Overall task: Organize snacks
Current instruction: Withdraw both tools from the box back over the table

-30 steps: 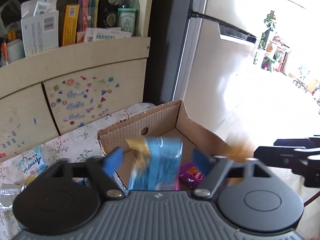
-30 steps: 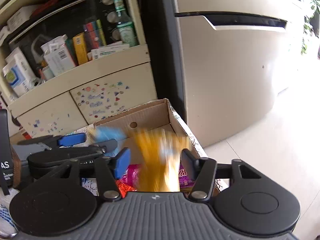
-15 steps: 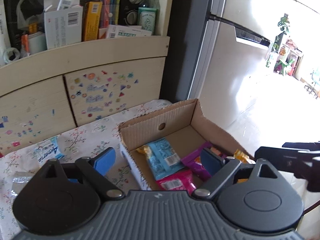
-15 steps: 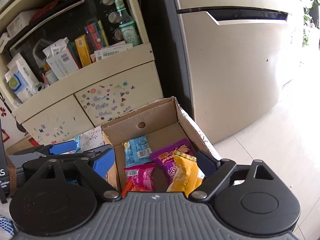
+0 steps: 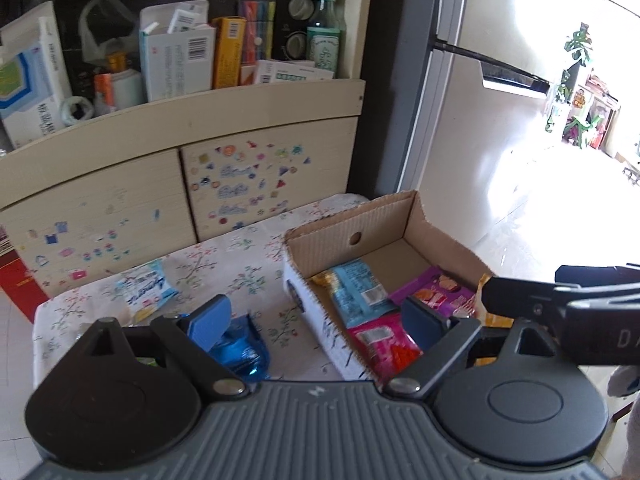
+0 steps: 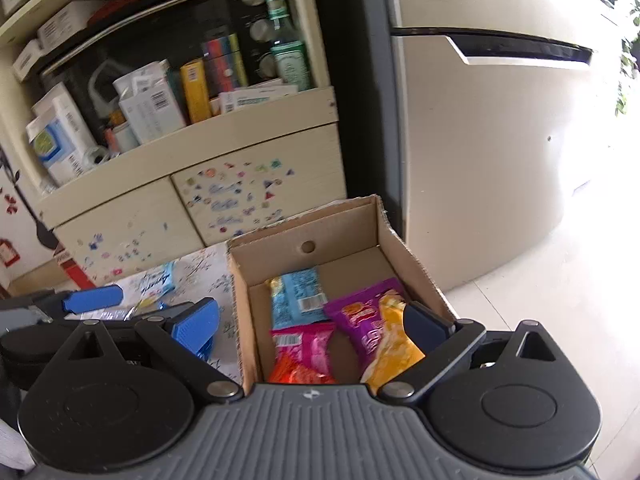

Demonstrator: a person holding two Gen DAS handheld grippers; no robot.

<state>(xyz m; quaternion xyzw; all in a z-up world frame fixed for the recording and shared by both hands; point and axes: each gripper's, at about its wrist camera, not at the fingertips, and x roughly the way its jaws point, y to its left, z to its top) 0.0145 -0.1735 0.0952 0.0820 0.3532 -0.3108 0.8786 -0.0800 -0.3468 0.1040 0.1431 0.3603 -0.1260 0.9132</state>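
An open cardboard box [image 5: 384,216] [image 6: 384,232] stands on the floral table. In it lie a light blue packet [image 5: 358,292] [image 6: 298,294], a pink packet [image 5: 382,342] [image 6: 306,350], a purple packet [image 5: 440,290] [image 6: 364,316] and an orange packet [image 6: 394,350]. My left gripper [image 5: 316,322] is open and empty, above the box's near left wall. My right gripper [image 6: 312,326] is open and empty above the box; it also shows in the left wrist view [image 5: 560,300]. A blue packet [image 5: 240,350] and a white-blue packet [image 5: 146,288] [image 6: 158,284] lie on the table left of the box.
The floral tablecloth [image 5: 224,264] covers the table. Behind it stands a cream cabinet [image 5: 180,160] [image 6: 200,184] with stickers and a cluttered shelf. A fridge [image 6: 480,140] stands to the right, beyond the table's right edge. The left gripper's finger [image 6: 92,298] shows at left.
Both grippers have let go of their packets, which now lie in the box. Both have opened wide and drawn back; the left one has swung left.
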